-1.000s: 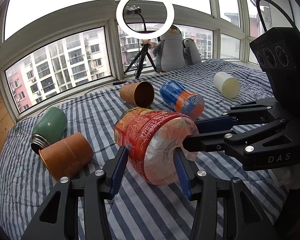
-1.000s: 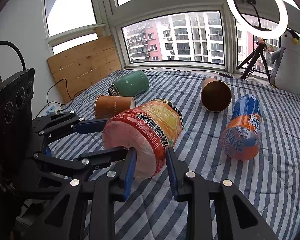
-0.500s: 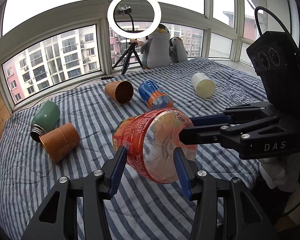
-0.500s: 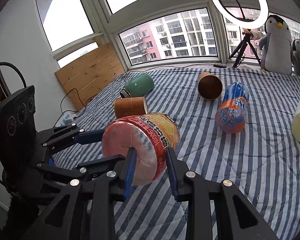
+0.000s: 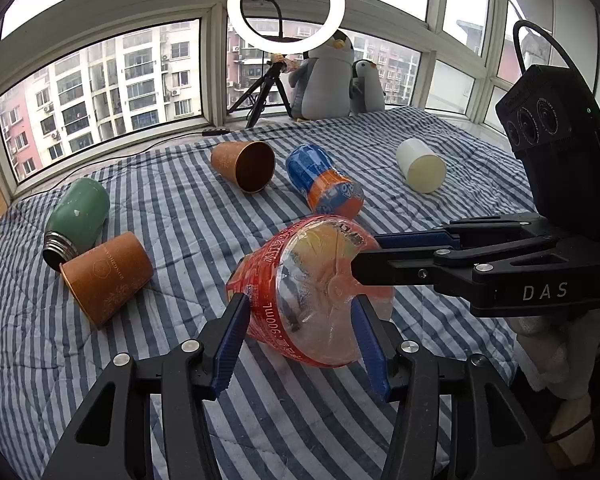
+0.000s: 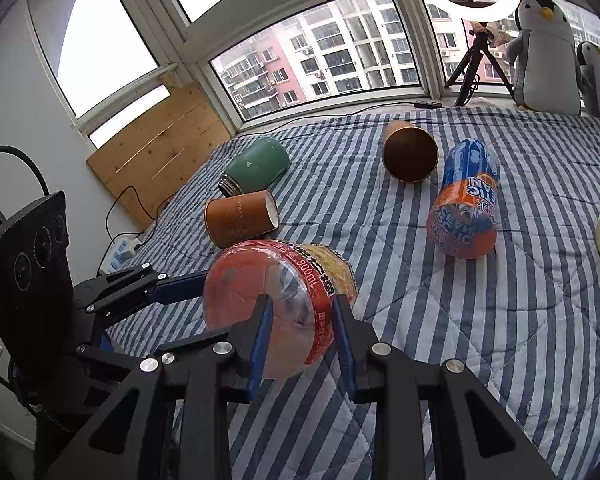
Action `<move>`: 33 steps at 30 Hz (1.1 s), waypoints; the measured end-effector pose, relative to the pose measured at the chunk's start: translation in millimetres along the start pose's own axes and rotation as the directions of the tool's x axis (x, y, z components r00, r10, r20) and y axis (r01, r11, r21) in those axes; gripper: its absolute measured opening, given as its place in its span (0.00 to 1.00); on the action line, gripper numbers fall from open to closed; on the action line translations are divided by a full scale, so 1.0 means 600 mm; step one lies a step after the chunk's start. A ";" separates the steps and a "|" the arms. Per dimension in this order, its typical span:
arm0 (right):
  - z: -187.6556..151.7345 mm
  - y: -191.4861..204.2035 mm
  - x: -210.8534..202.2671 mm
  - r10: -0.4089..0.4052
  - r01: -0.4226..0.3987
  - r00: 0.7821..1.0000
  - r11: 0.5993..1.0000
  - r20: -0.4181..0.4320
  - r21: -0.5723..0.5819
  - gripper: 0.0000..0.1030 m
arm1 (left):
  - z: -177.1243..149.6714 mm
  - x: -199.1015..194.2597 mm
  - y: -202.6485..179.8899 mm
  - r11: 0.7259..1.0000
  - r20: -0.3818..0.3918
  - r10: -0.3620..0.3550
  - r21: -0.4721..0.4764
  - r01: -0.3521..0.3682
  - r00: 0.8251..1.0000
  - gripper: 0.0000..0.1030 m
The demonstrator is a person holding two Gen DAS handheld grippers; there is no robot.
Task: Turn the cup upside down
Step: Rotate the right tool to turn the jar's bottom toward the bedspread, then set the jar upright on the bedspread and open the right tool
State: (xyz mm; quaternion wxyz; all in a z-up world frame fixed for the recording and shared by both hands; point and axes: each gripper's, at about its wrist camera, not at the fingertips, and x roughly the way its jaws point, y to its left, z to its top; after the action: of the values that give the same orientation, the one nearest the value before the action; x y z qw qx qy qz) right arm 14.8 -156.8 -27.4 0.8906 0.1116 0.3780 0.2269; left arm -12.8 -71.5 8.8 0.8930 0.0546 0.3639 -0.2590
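Both grippers, left [image 5: 300, 336] & right [image 6: 300, 332], pinching red-labelled clear plastic bottle-cup [image 5: 312, 292] above striped bed [image 5: 180, 208]; rotate w/ synced wrists, grip steady.

Both the left gripper [image 5: 298, 334] and the right gripper [image 6: 302, 336] are black linkage frames with blue finger pads, silver screws, white "DAS" lettering, a boxy three-lens module and a black cable.

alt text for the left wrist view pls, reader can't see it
The left gripper and the right gripper together hold a red-labelled plastic bottle cup tilted above a blue-striped bed cover. Behind it lie two brown paper cups, a green flask, a blue-orange bottle cup and a white cup.
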 end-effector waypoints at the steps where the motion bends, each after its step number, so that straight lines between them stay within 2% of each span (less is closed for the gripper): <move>1: 0.004 -0.001 0.004 -0.002 0.002 1.000 1.000 0.004 -0.001 0.27 | 0.004 0.003 0.005 1.000 0.004 -0.003 -0.003 0.003 1.000 0.55; 10: 0.024 -0.005 0.030 0.002 -0.002 0.998 1.000 0.058 -0.009 0.29 | 0.027 0.017 0.018 0.999 0.069 0.043 0.025 -0.045 0.997 0.56; 14: 0.024 0.004 0.029 -0.020 0.026 0.993 0.999 0.118 -0.045 0.29 | 0.028 0.018 0.022 0.996 0.096 0.075 0.034 -0.079 0.993 0.56; 18: 0.021 0.014 0.024 -0.064 0.080 0.978 0.994 0.197 -0.074 0.37 | 0.026 0.016 0.027 0.992 0.129 0.116 0.034 -0.121 0.985 0.58; 22: 0.016 0.023 0.018 -0.100 0.127 0.961 0.988 0.259 -0.090 0.49 | 0.023 0.013 0.025 0.988 0.157 0.143 0.034 -0.150 0.977 0.59; 27: 0.009 0.023 0.003 -0.137 0.172 0.937 0.982 0.322 -0.084 0.55 | 0.019 0.006 0.018 0.982 0.191 0.176 0.037 -0.186 0.966 0.61; 33: -0.004 0.023 -0.022 -0.180 0.224 0.904 0.972 0.388 -0.071 0.62 | 0.010 -0.017 0.010 0.976 0.250 0.199 0.035 -0.215 0.947 0.71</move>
State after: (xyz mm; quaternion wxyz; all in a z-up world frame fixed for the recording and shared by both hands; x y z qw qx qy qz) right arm 0.5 -151.4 -15.7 0.9703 0.0628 0.1950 0.1287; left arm -12.1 -63.8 19.4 0.9512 0.0878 0.2349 -0.1798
